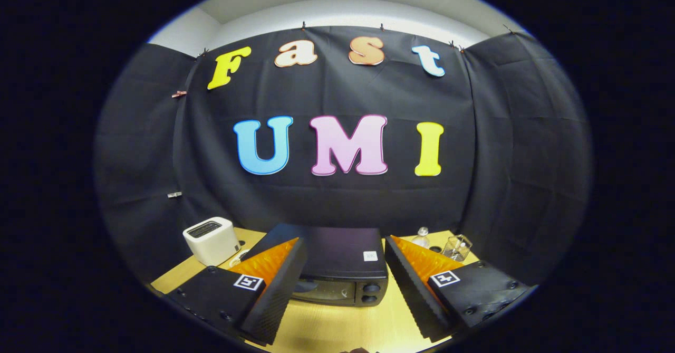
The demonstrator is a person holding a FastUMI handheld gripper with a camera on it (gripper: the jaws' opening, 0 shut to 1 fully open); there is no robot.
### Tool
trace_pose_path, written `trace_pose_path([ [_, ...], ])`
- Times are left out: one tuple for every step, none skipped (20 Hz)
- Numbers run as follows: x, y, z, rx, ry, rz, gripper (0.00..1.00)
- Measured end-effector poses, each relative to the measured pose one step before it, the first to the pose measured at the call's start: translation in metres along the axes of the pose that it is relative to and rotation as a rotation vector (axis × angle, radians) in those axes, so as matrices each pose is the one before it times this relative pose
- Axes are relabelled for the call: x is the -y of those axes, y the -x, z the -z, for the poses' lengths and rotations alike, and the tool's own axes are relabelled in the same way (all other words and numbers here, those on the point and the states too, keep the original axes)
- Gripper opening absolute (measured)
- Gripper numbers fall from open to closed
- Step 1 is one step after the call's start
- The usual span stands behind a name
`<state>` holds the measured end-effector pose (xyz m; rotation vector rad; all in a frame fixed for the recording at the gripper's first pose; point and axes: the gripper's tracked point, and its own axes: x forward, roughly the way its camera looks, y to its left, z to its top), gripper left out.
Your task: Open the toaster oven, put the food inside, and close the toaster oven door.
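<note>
A black toaster oven [337, 260] stands on the wooden table [343, 321], seen from above and in front. Its glass door faces me and is closed, with two knobs [370, 293] at its right side. My gripper [343, 289] hangs above the table just in front of the oven, its two fingers spread wide to either side of the oven's front. Nothing sits between the fingers. A small orange bit [238, 260] shows past the left finger, beside the oven; I cannot tell what it is.
A white pop-up toaster [211, 239] stands to the left of the oven, near the back of the table. A clear glass container [457, 247] and a small glass lid or bottle [422, 237] sit behind the oven on the right. Black cloth walls close off the booth.
</note>
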<state>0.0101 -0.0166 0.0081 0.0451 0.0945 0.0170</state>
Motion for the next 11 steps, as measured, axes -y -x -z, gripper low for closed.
trace_pose_path([
  [0.00407, 0.00038, -0.0023, 0.01032, 0.0122, 0.00874, 0.99],
  [0.00011, 0.00002, 0.00102, -0.004, 0.00096, 0.00201, 0.99],
  [-0.00097, 0.00237, 0.00164, -0.00781, -0.00609, -0.00279, 0.99],
  [-0.0005, 0.00058, 0.00086, -0.00431, -0.00673, 0.00144, 0.99],
  [0.00153, -0.00139, -0.00059, 0.00272, 0.0001, 0.00164, 0.99],
  [0.00073, -0.00086, -0.00042, 0.001, 0.00129, -0.00121, 0.99],
  [-0.00077, 0.00046, 0.00046, -0.0026, 0.00042, -0.00435, 0.99],
  [-0.00101, -0.00034, 0.00067, -0.00364, -0.00224, -0.00509, 0.99],
  [-0.00053, -0.00131, 0.00032, -0.00374, -0.00416, -0.00434, 0.99],
  [0.00027, -0.00149, 0.00009, -0.00133, -0.00411, -0.00343, 0.99],
  [0.00038, -0.0008, -0.00025, -0.00273, -0.0058, -0.00314, 0.99],
])
